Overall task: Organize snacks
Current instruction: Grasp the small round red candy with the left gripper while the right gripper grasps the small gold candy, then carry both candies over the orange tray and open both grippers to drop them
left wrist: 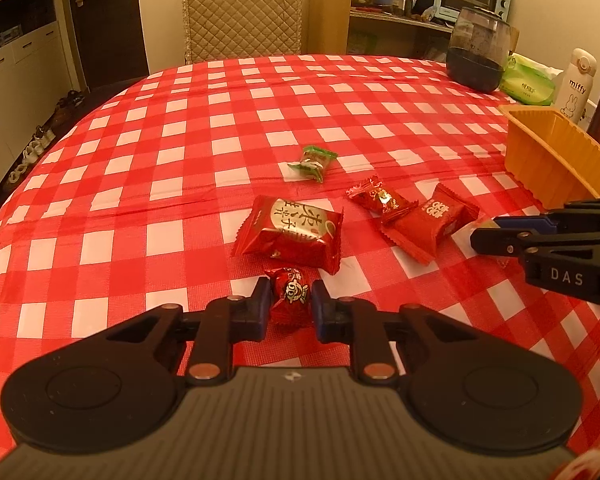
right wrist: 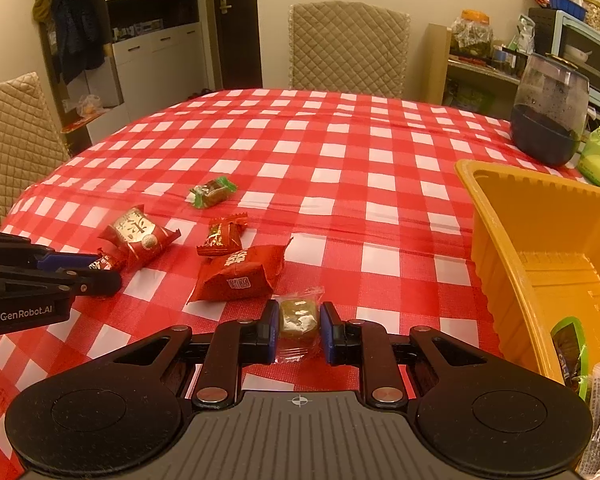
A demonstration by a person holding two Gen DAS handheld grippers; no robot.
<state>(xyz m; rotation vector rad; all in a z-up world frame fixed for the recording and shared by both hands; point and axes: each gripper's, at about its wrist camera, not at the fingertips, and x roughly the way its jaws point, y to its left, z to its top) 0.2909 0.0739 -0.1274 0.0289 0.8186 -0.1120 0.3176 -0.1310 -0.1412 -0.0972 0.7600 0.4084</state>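
Well, open checked tablecloth stretches beyond tray rim.

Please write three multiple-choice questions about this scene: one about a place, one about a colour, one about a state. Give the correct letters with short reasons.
1. Where is the orange tray? A) on the table's right side B) on a chair C) on the floor
2. What colour is the tablecloth? A) blue B) red and white C) plain green
3. What is the left gripper doing? A) standing open B) shut on a red candy C) shut on the jar

Answers: 1 A, the tray stands right of the snacks. 2 B, its checks show. 3 B, the pads press the wrapper.
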